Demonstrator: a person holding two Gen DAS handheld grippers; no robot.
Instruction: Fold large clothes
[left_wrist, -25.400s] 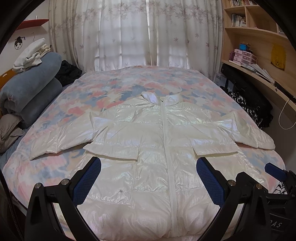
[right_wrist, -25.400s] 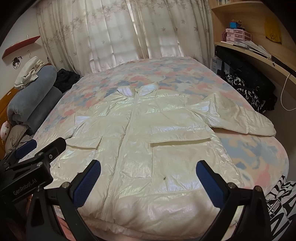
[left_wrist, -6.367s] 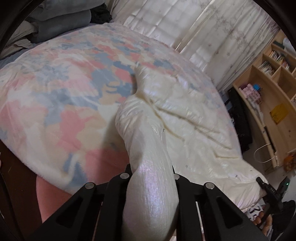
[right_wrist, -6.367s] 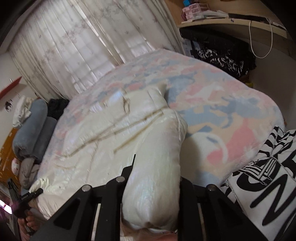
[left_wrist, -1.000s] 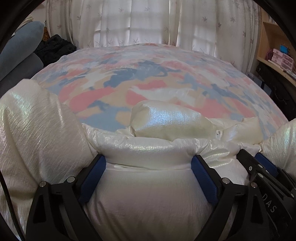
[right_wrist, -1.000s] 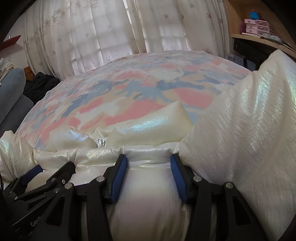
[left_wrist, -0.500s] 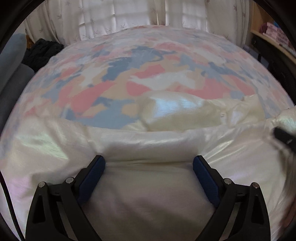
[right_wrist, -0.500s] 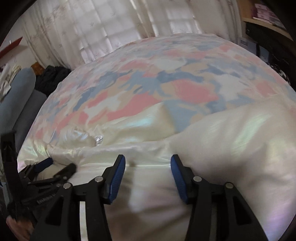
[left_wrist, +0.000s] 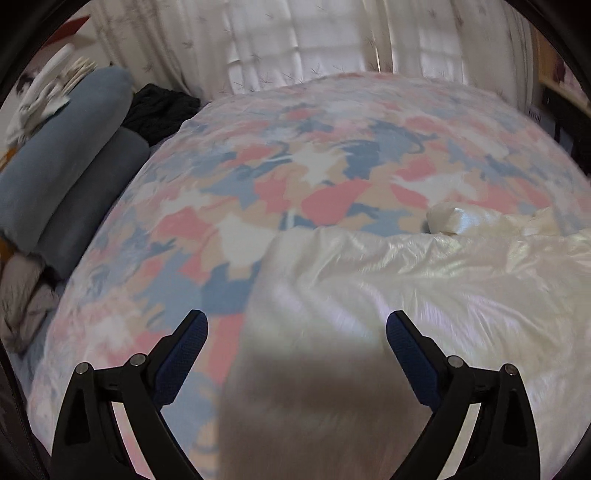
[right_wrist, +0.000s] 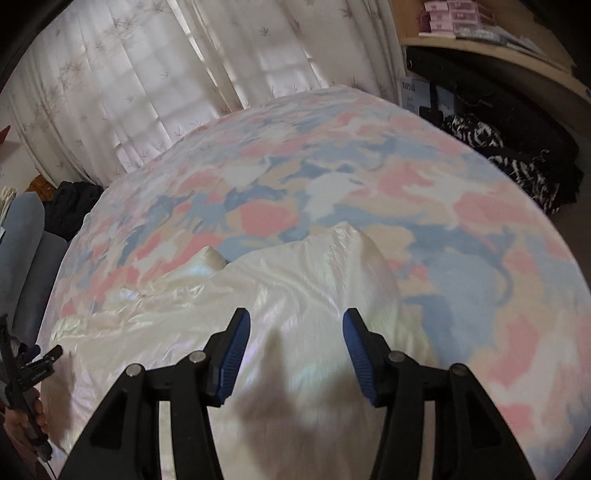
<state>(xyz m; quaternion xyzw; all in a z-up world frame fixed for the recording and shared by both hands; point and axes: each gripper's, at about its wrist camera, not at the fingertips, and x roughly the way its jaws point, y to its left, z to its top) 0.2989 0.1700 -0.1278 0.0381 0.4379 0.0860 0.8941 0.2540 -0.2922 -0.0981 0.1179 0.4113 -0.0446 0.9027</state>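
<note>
white puffy jacket (left_wrist: 424, 280) lies folded into a bundle on the bed (left_wrist: 332, 177), right in front of and under both tools. left tool (left_wrist: 297, 336) stands wide, pads clear of the fabric, nothing held. right tool (right_wrist: 293, 341) about half wide, jaws opening, jacket bulging below the gap but pads don't look to press it. both likely let go so the fold stays flat on the bed. collar end (right_wrist: 207, 260) pokes out ahead-left of the right tool. bed has a pink/blue/cream patchy cover; sheer curtains (right_wrist: 147, 81) beyond, grey bolsters (left_wrist: 62, 177) left of the left tool, shelf and dark clothes (right_wrist: 517, 147) right of the right tool.
</note>
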